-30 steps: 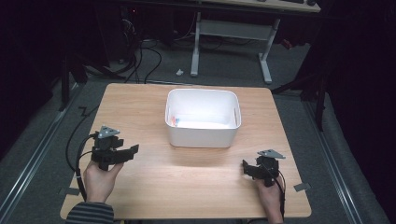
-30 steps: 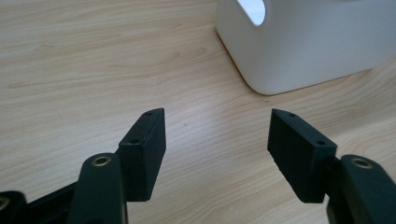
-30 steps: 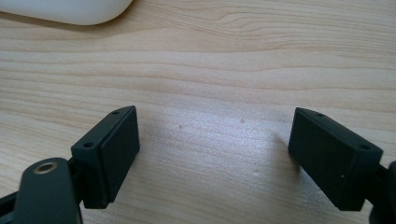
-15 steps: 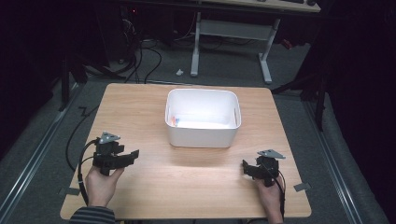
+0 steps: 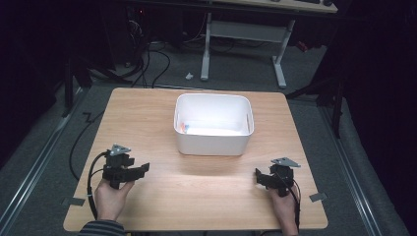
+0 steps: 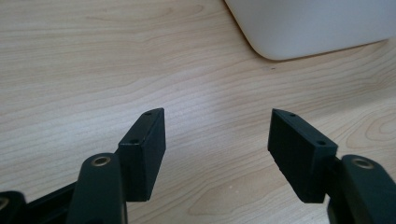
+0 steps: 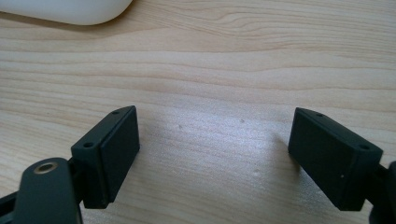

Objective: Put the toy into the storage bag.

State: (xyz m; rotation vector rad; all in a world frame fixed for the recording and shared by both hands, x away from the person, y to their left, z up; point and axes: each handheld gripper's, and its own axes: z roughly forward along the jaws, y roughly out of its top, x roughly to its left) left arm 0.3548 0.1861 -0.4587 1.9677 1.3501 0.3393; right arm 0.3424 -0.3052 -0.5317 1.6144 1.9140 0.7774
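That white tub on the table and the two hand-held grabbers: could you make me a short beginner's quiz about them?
1. True or false: the left gripper holds something between its jaws.
2. Where does the white tub stand? A) at the table's near edge, between the hands; B) toward the far side of the wooden table, beyond both grippers; C) on the floor.
3. Fill in: in the right gripper view, the right gripper has its jaws ____, with bare wood between them.

Key: 1 false, its jaws are apart over bare wood. 2 B. 3 open.
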